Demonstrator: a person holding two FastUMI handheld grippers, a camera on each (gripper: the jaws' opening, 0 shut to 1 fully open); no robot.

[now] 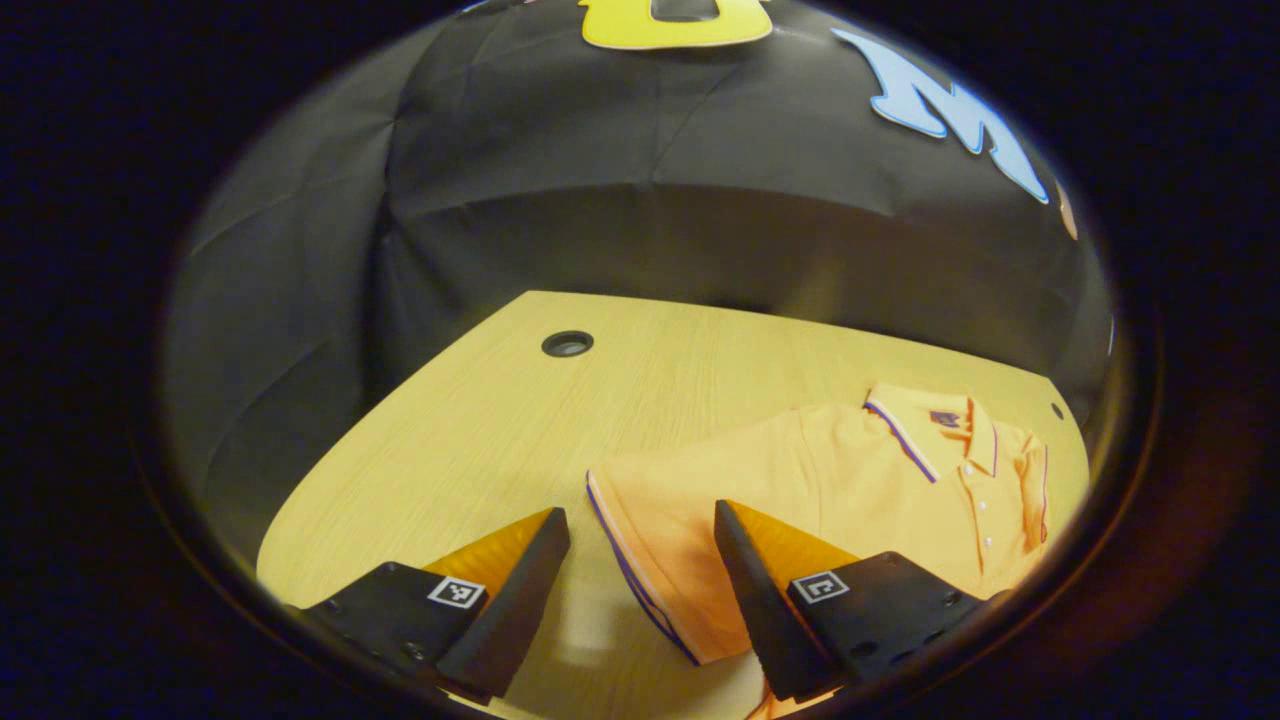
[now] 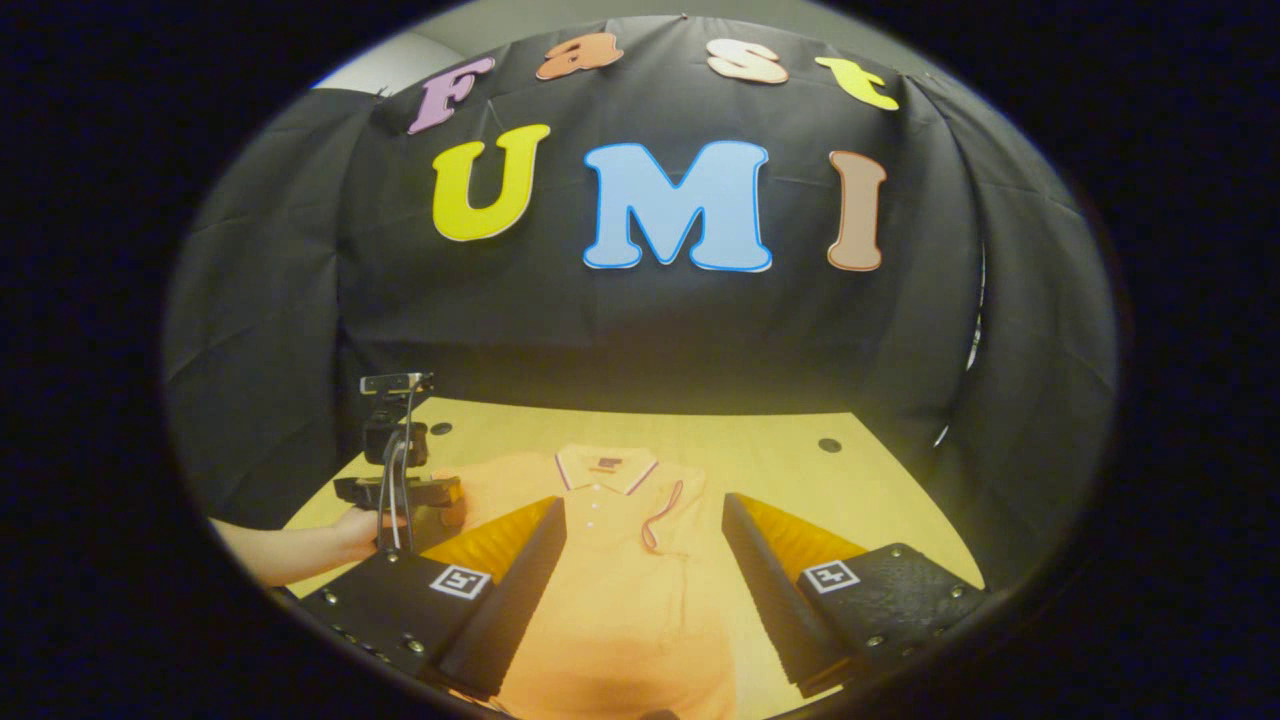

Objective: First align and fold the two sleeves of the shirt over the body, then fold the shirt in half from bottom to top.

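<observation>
So I read this as partway through the sleeve step: in the right gripper view the shirt (image 2: 620, 560) lies flat on the table (image 2: 880, 500), collar (image 2: 605, 467) toward the far wall, and the sleeve on my right side looks already folded in over the body, its trimmed cuff (image 2: 662, 520) lying beside the button placket. The other sleeve (image 1: 680, 540) is spread out sideways on the wood, so I judge that fold is left, and after it the bottom-to-top fold. My left gripper (image 1: 640, 590) hangs with its fingers spread wide and holding nothing; that sleeve's striped hem runs between them, one finger over bare table, the other over the cloth. My right gripper (image 2: 645, 590) is also spread and empty, above the shirt's lower body, fingers straddling it. The left gripper (image 2: 398, 490) also shows there, held at the shirt's far-left shoulder.
</observation>
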